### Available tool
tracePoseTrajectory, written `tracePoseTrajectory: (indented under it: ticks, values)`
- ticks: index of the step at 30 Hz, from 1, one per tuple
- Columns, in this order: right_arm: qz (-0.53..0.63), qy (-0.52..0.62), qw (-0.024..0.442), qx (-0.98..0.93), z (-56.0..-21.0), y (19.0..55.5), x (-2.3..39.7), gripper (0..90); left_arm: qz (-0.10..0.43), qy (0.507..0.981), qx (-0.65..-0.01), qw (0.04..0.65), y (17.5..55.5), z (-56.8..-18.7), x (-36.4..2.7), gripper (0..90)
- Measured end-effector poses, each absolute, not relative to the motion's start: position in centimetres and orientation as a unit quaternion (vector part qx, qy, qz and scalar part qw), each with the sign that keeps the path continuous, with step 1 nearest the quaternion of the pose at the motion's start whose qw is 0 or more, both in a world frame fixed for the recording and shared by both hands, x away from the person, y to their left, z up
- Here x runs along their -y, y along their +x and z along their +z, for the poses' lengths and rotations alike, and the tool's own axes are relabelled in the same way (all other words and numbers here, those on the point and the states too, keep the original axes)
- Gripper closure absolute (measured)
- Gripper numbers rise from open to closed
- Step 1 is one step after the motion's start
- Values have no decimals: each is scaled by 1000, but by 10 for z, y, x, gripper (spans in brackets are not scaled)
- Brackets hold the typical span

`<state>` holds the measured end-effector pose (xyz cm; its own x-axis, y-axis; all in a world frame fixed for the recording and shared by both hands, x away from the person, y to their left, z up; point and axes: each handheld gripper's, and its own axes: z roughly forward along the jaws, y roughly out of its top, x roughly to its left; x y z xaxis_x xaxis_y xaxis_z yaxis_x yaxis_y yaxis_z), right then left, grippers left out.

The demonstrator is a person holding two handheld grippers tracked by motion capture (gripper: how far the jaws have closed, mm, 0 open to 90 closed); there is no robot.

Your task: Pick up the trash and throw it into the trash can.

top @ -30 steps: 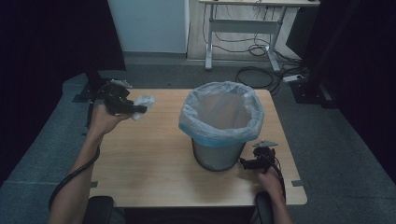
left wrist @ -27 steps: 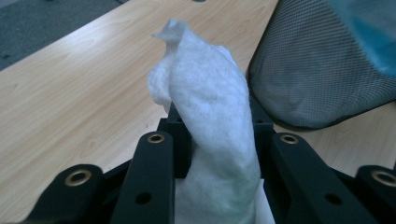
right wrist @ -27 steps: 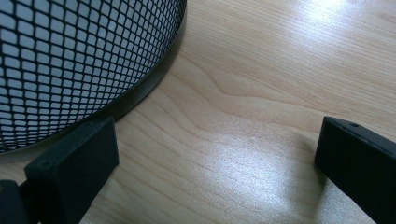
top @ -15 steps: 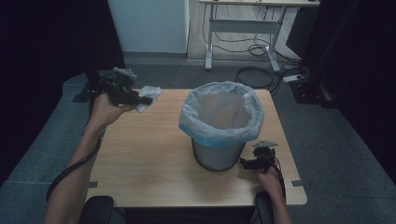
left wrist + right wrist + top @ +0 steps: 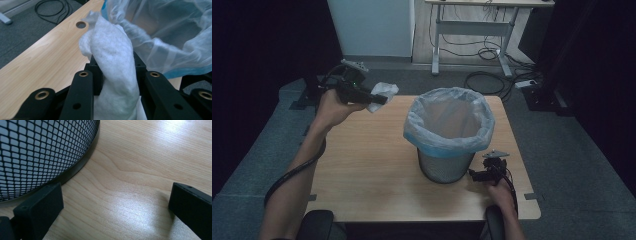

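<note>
So the left hand-held gripper was clamped on a white rag above the desk, near the bin; right hand-held gripper sat wide open, empty.

One wooden table fills the middle of the high view. One mesh bin stands right of centre, lined with one plastic bag. One crumpled white tissue sits upper left. Two grippers: left gripper, right gripper
</note>
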<state>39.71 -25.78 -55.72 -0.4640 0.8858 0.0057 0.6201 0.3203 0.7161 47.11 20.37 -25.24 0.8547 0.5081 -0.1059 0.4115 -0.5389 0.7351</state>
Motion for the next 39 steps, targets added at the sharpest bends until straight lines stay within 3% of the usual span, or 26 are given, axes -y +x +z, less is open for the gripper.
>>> tracePoseTrajectory:
  ticks: [19, 39]
  values:
    - [334, 478, 199, -788, -557, 397, 258, 0, 34, 890, -195, 411, 468, -233, -128, 708]
    - [335, 474, 197, -790, -557, 397, 257, 0, 0, 912, -148, 383, 471, -265, -40, 699]
